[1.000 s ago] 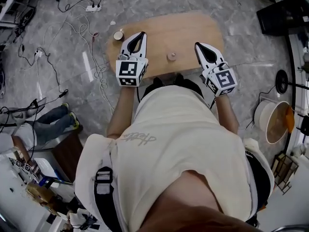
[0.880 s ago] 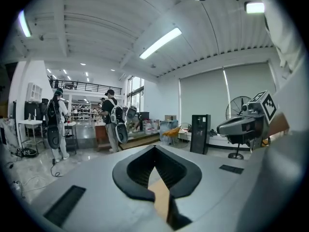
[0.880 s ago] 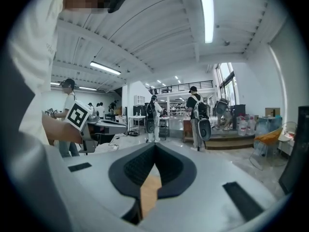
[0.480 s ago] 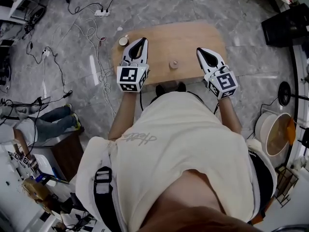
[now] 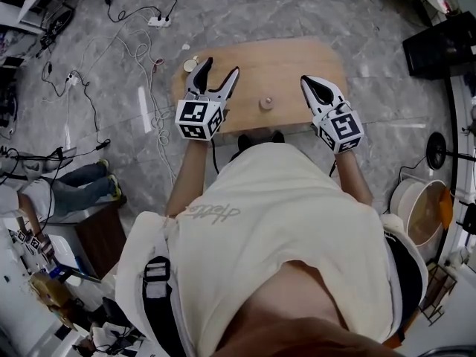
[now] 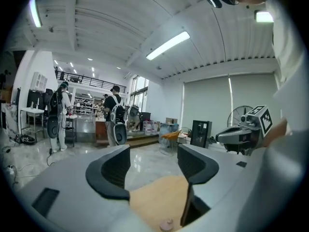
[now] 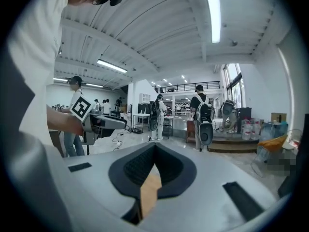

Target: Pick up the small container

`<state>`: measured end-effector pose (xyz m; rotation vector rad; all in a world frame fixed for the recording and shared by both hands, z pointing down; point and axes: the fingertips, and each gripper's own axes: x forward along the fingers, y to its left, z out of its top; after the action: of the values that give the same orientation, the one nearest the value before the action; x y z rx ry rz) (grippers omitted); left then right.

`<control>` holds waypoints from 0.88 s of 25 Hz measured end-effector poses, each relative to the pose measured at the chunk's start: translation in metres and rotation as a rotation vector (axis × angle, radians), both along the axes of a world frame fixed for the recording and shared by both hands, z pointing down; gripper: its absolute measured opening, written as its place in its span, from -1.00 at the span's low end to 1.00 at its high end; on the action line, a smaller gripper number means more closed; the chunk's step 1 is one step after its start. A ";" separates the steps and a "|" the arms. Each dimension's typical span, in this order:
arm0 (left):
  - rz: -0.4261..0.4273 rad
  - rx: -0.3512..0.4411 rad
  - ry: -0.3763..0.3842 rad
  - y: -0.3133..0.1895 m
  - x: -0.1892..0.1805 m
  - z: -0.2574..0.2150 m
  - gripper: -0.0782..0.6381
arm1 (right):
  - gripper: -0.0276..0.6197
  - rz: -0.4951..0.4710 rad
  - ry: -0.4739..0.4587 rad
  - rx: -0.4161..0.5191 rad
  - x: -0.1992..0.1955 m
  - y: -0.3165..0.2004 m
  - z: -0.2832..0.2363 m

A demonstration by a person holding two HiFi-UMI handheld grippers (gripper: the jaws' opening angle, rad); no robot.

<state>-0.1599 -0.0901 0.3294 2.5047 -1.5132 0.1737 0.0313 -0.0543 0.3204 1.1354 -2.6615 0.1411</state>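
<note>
The small container (image 5: 265, 103), a little tan round pot with a knob lid, sits on the oval wooden table (image 5: 282, 58) between my two grippers. My left gripper (image 5: 221, 68) hovers over the table's left part; its jaws are opening and nothing is between them. In the left gripper view the fingers (image 6: 109, 170) stand apart over the table (image 6: 158, 197), and the container (image 6: 166, 224) shows at the bottom edge. My right gripper (image 5: 311, 85) hovers over the table's right edge, shut and empty. Its tips (image 7: 155, 150) meet in the right gripper view.
A small cup (image 5: 191, 65) stands at the table's far left corner. Cables and a power strip (image 5: 157, 21) lie on the marble floor to the left. A black box (image 5: 445, 43) and a round white basin (image 5: 419, 197) are at the right. People stand farther back in the room.
The left gripper's jaws, shut in both earlier frames, now stand apart. Both grippers have stayed over the table near the same spots.
</note>
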 end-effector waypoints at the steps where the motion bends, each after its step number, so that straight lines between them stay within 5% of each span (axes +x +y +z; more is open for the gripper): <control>1: -0.001 0.005 0.000 0.000 0.000 -0.002 0.16 | -0.91 0.002 -0.004 -0.004 0.000 0.000 0.000; 4: -0.002 0.031 -0.026 0.000 0.000 -0.006 0.86 | -0.91 0.006 -0.010 -0.007 -0.001 0.001 -0.004; 15: 0.048 0.056 -0.230 -0.005 0.013 0.028 0.85 | -0.91 0.024 -0.007 -0.069 0.012 0.000 0.019; 22: 0.047 -0.028 -0.218 -0.014 0.018 0.072 0.85 | -0.91 0.028 0.008 -0.125 0.012 0.001 0.055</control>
<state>-0.1416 -0.1036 0.4010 2.5707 -1.5163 0.4867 0.0430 -0.0534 0.3750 1.1315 -2.5901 0.3035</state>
